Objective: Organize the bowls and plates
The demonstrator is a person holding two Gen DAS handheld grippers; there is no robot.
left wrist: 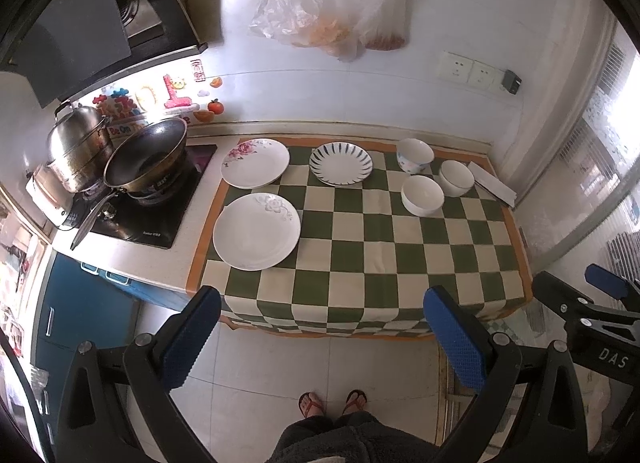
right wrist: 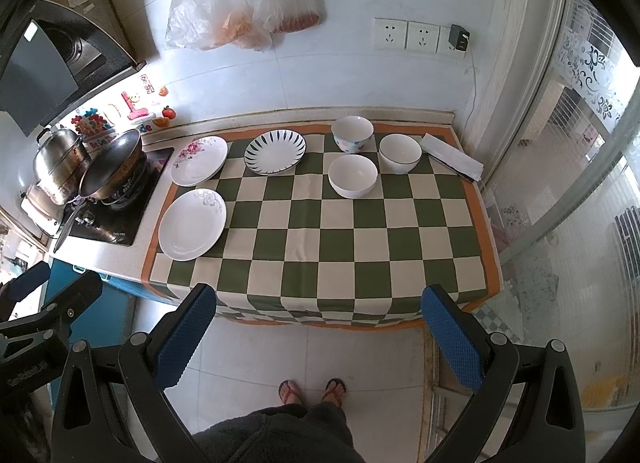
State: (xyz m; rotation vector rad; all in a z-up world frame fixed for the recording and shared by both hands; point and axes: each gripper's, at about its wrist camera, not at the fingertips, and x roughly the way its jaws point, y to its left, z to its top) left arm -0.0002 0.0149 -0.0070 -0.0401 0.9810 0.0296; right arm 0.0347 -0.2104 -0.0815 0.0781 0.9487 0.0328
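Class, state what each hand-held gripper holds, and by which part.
Nothing is held. The left hand-held gripper and right hand-held gripper are both open, short of the green checked cloth.

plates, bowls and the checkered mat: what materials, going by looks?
Plates, e.g. the striped plate: likely glazed ceramic; glossy white with printed patterns. Bowls, e.g. the plain bowl: likely the same; smooth, shiny and opaque, though melamine can't be excluded. Checkered mat: looks like matte woven fabric; it shows creases and drapes over the counter's front edge.
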